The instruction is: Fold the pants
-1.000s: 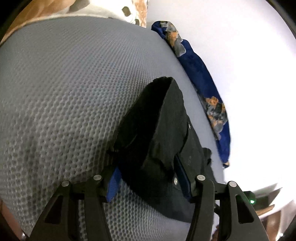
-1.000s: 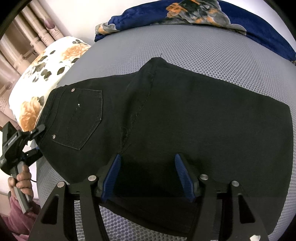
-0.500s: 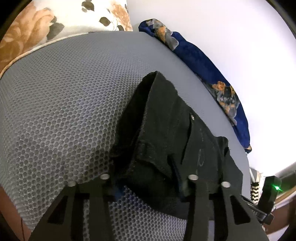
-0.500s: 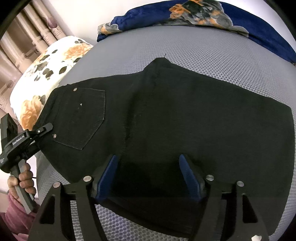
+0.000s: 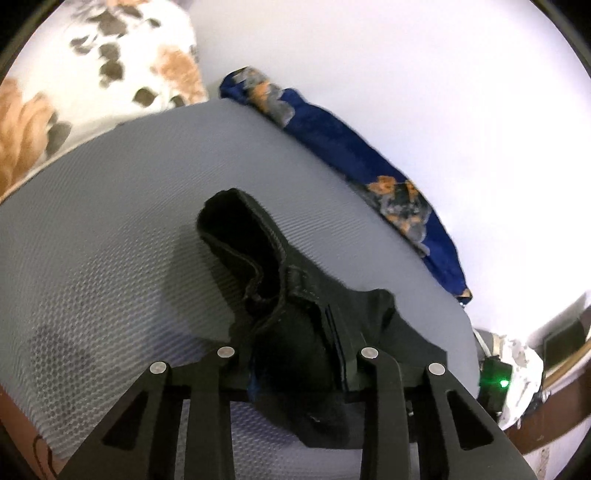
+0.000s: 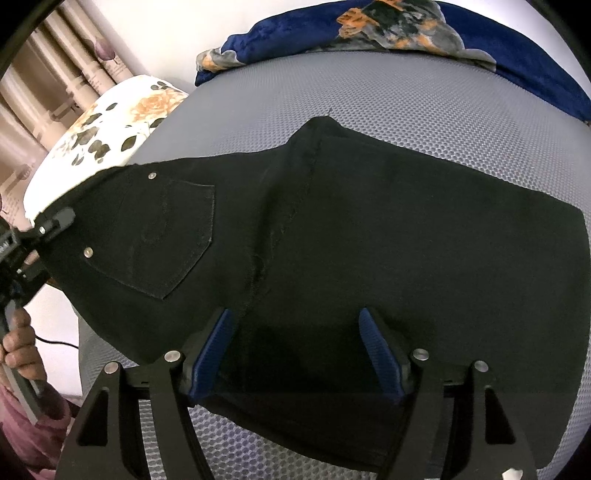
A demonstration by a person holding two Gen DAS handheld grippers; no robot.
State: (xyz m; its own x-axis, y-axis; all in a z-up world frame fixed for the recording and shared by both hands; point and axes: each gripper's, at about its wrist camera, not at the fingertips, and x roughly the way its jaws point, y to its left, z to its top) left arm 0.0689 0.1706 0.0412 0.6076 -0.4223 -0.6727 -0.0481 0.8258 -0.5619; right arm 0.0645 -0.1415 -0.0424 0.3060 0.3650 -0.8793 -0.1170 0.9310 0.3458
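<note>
Black pants [image 6: 369, 229] lie spread across the grey mesh mattress [image 6: 406, 103], back pocket up, waist to the left. My left gripper [image 5: 295, 369] has its jaws closing, with the bunched waistband [image 5: 266, 258] pressed between them and lifted off the mattress. In the right wrist view the left gripper [image 6: 48, 229] sits at the waist corner, held by a hand [image 6: 18, 350]. My right gripper [image 6: 295, 343] stands open over the near edge of the pants, its blue pads [image 6: 210, 354] wide apart on the cloth.
A floral pillow [image 6: 110, 125] lies at the mattress's left end. A blue patterned blanket [image 6: 406, 33] runs along the far side by the white wall. Curtains [image 6: 44, 74] hang at far left. A device with a green light [image 5: 496, 384] sits beyond the mattress.
The left gripper's jaws narrowed on the waistband and rose, pulling the waist end up off the mattress. The right gripper's fingers spread a little wider and stayed in place.
</note>
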